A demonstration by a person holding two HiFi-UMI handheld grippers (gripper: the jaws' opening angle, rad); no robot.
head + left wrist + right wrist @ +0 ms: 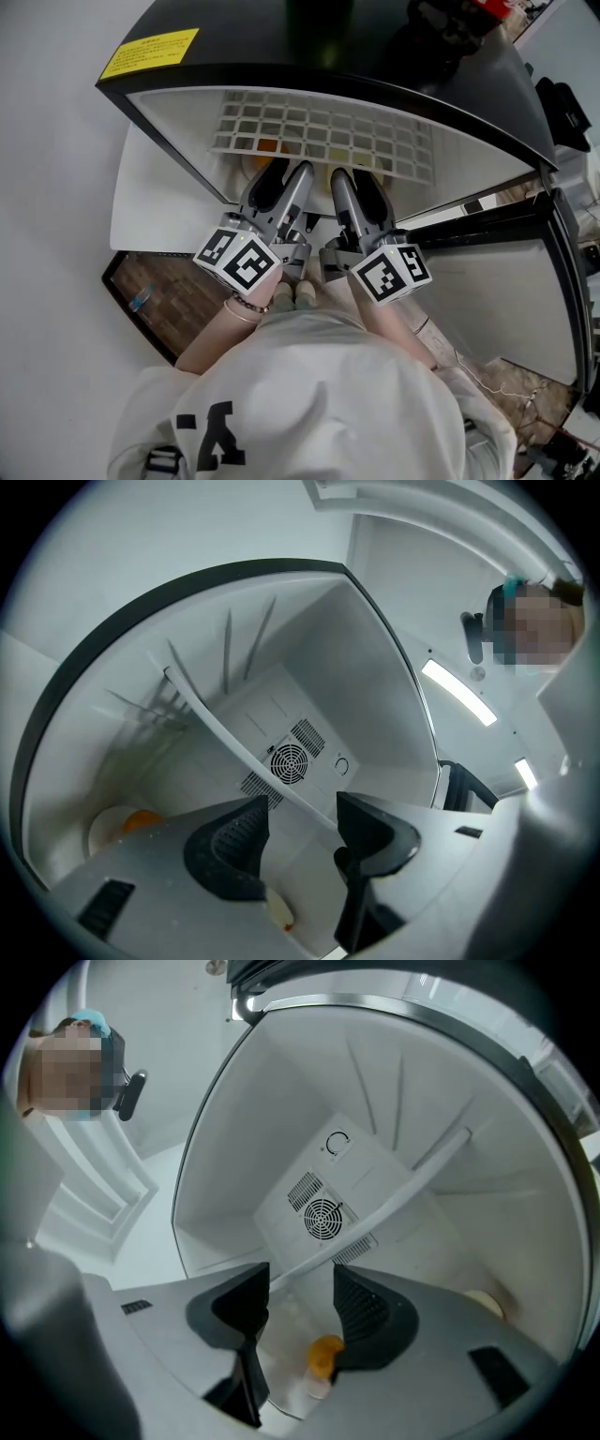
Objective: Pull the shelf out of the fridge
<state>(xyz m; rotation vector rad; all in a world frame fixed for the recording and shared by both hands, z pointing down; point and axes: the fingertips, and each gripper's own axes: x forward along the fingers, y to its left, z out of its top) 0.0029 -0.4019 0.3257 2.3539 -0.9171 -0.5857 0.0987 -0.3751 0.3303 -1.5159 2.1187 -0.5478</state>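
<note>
Two grippers, both released: left gripper [298,829], right gripper [300,1302], jaws apart, nothing pinched. Shelf [328,141] front rail just ahead, spanning fridge [234,47] side to side at opening. Seat both on rail, clamp evenly, pull straight, level.

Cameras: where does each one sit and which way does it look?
Head view: on the person's head, facing steeply down at the fridge and wire shelf; shows left hand-held gripper, right hand-held gripper, forearms, white shirt.
Left gripper view: on the left hand-held gripper, facing into the fridge; shows its open jaws.
Right gripper view: likewise, on the right one.
Shared: both gripper views see the wire shelf's front edge and fan vent.
</note>
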